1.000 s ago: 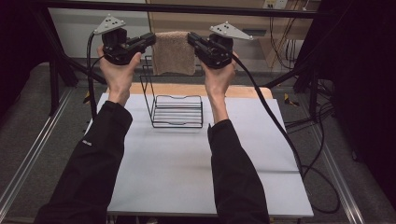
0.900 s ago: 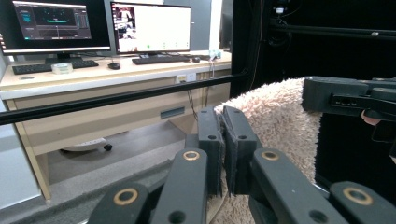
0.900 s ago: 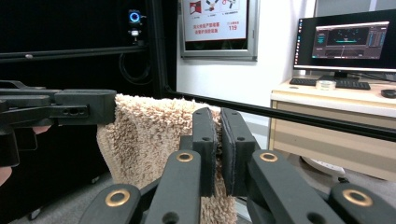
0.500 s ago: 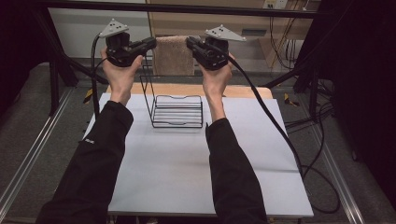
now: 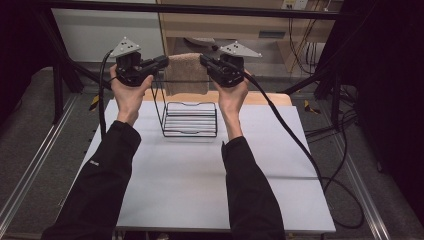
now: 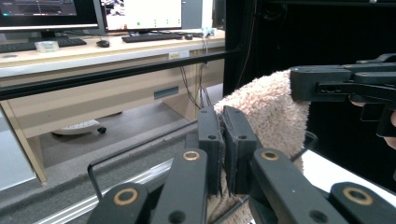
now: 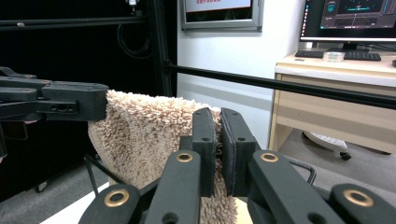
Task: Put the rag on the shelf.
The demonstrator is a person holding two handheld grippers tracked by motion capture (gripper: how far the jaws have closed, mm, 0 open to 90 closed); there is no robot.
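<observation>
Black framing and a wooden desk fill the top of the high view, and below them a white counter [image 5: 200,180] spreads across the middle of the frame, grey floor on either side.

At upper left of centre, my left hand [image 5: 129,95] holds up my left claw [image 5: 161,62], its tips aimed toward the middle. Seen along that claw, my two black jaws are pressed nearly together with the edge of a beige terry towel [image 5: 187,74] pinched between them.

The towel hangs in the upper centre of the high view, stretched between both claws and draping down behind them. Beneath it, a black wire rack [image 5: 190,120] stands on the counter near its far edge; the towel's lower hem overlaps the rack's raised top wire, though I cannot tell whether they touch.

Just right of centre, my right claw [image 5: 204,60] points back toward the left one, held by my right hand [image 5: 232,97]. In its own view my jaws are likewise squeezed onto the towel's other edge, the fluffy pile bulging to the left of them. A black cable [image 5: 295,140] trails from this claw down across the right of the counter.
</observation>
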